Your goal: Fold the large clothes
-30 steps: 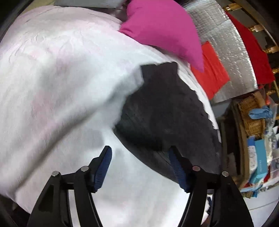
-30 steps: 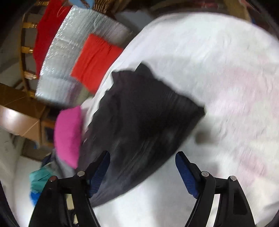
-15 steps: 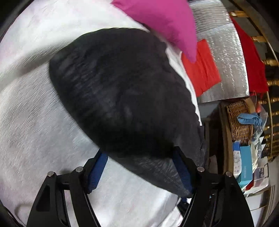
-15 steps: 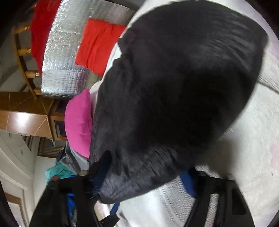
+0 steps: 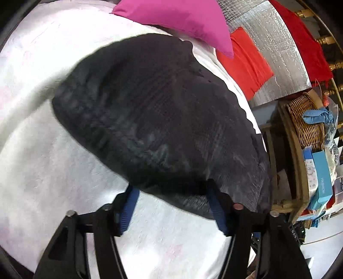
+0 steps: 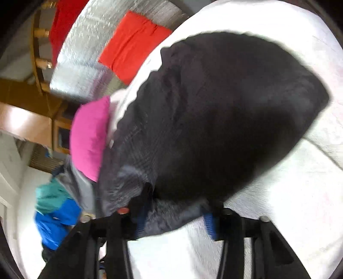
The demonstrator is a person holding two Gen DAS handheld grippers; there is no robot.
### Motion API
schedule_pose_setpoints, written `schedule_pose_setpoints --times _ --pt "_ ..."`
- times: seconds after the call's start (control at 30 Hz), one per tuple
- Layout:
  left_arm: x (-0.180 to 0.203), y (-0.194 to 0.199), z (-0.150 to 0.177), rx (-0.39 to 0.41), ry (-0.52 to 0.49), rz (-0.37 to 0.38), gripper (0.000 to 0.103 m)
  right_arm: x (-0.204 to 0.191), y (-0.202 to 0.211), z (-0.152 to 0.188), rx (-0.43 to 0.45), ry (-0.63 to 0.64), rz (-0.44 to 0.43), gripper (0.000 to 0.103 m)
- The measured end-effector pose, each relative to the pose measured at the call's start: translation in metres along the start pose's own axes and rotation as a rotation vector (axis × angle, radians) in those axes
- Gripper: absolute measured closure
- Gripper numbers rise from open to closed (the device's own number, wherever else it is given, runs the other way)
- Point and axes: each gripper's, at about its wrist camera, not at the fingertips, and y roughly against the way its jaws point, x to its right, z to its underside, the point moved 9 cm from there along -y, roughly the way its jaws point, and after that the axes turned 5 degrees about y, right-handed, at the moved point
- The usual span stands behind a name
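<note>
A large black garment (image 5: 160,107) lies bunched on the white bed cover (image 5: 53,161). Its near edge drapes over the tips of my left gripper (image 5: 171,186). The blue pads (image 5: 128,206) stand wide apart with white cover showing between them, so the cloth is not pinched. In the right wrist view the same garment (image 6: 225,107) fills most of the picture. A grey fold of it sits bunched between the pads of my right gripper (image 6: 180,199) and touches both. The right jaws are opening. Both grippers' fingertips are hidden under cloth.
A pink pillow (image 5: 182,19) lies at the far edge of the bed. Beyond it is a red cloth (image 5: 248,62) on a silver mat (image 5: 276,53). At the right are a wicker basket (image 5: 308,120) and boxes (image 5: 321,178). Blue and green clothes (image 6: 55,210) lie off the bed's side.
The black garment, small and far a second ago, now fills both views and covers the fingertips. The right jaws narrowed onto its fold. The left jaws stayed about as wide.
</note>
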Motion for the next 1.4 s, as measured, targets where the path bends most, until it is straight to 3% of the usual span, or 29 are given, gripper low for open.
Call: schedule_pose_setpoints --times 0.23,0.4,0.5,0.57,0.6,0.7,0.8,0.83,0.9,0.97,1.17,1.23,1.27,1.4 --pt "-0.045 0.046 -0.041 0.107 0.117 -0.003 0.026 0.081 0.069 -0.042 0.172 -0.215 0.020 0.030" --pt "-0.069 0.039 -0.055 0.116 0.208 0.002 0.027 0.101 0.054 -0.059 0.159 -0.318 -0.075 0.033" --pt "-0.062 0.030 -0.056 0.118 0.193 0.031 0.051 0.094 0.048 -0.060 0.168 -0.244 -0.007 0.051" --pt "-0.055 0.033 -0.055 0.150 0.143 0.009 0.056 0.076 0.055 -0.065 0.218 -0.164 0.024 0.062" --pt "-0.051 0.036 -0.055 0.164 0.119 0.003 0.058 0.064 0.065 -0.067 0.260 -0.102 0.037 0.063" --pt "-0.047 0.041 -0.058 0.196 0.074 -0.006 0.059 0.039 0.078 -0.069 0.339 0.064 0.125 0.063" --pt "-0.060 0.031 -0.052 0.152 0.100 -0.047 0.052 0.068 0.053 -0.063 0.225 0.004 0.256 0.063" --pt "-0.063 0.030 -0.053 0.145 0.107 -0.056 0.044 0.079 0.049 -0.060 0.195 -0.051 0.248 0.060" --pt "-0.068 0.035 -0.052 0.138 0.115 -0.064 0.039 0.083 0.054 -0.060 0.188 -0.110 0.193 0.057" --pt "-0.068 0.042 -0.049 0.130 0.119 -0.060 0.040 0.075 0.065 -0.060 0.190 -0.123 0.138 0.029" --pt "-0.043 0.103 -0.061 0.407 -0.061 -0.181 0.037 0.046 0.080 -0.031 0.122 -0.018 0.133 0.027" --pt "-0.025 0.118 -0.061 0.492 -0.157 -0.196 0.030 0.024 0.084 -0.031 0.156 0.085 0.152 0.035" --pt "-0.019 0.120 -0.060 0.508 -0.196 -0.203 0.029 0.015 0.086 -0.033 0.178 0.131 0.162 0.043" --pt "0.009 0.101 -0.050 0.473 -0.337 -0.213 0.028 -0.024 0.084 -0.039 0.249 0.290 0.162 0.047"
